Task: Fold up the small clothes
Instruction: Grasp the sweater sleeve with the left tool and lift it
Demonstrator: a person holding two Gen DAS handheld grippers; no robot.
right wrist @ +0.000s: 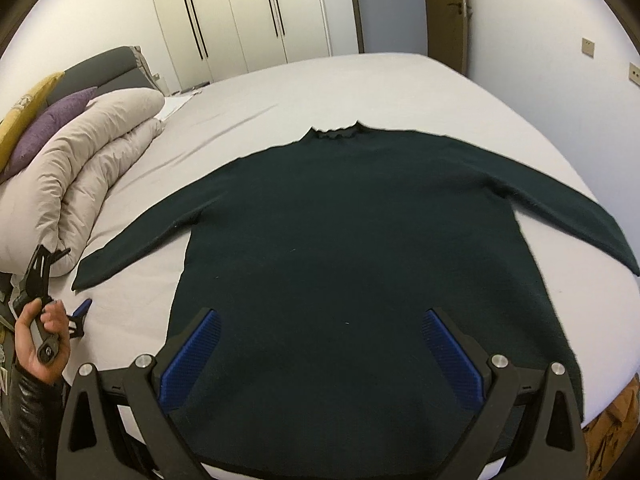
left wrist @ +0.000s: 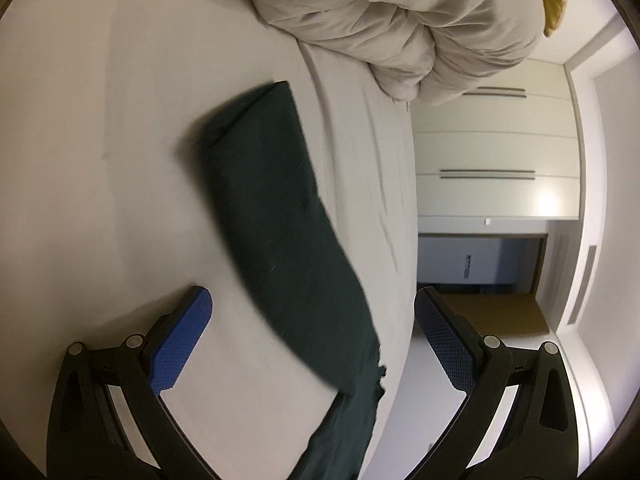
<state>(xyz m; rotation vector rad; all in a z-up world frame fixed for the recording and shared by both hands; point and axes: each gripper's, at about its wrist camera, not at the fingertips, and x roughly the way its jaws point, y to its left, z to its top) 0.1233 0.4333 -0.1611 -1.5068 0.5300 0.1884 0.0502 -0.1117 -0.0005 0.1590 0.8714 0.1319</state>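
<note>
A dark green sweater point(right wrist: 352, 248) lies flat on the white bed point(right wrist: 400, 88), collar at the far side and both sleeves spread out. My right gripper point(right wrist: 320, 346) hovers open over the hem end of its body, with nothing between the blue pads. In the left wrist view the left sleeve point(left wrist: 276, 216) runs diagonally across the sheet. My left gripper point(left wrist: 312, 316) stands open above that sleeve and grips nothing. In the right wrist view that same left gripper point(right wrist: 60, 292) shows at the far left, near the sleeve's cuff, held by a hand.
A rolled beige duvet point(right wrist: 88, 168) lies along the bed's left side, with purple and yellow pillows point(right wrist: 44, 120) behind it. White wardrobe doors point(right wrist: 240, 12) and a door point(right wrist: 392, 4) stand beyond the bed. The bed's edge point(left wrist: 408, 240) drops off just right of the sleeve.
</note>
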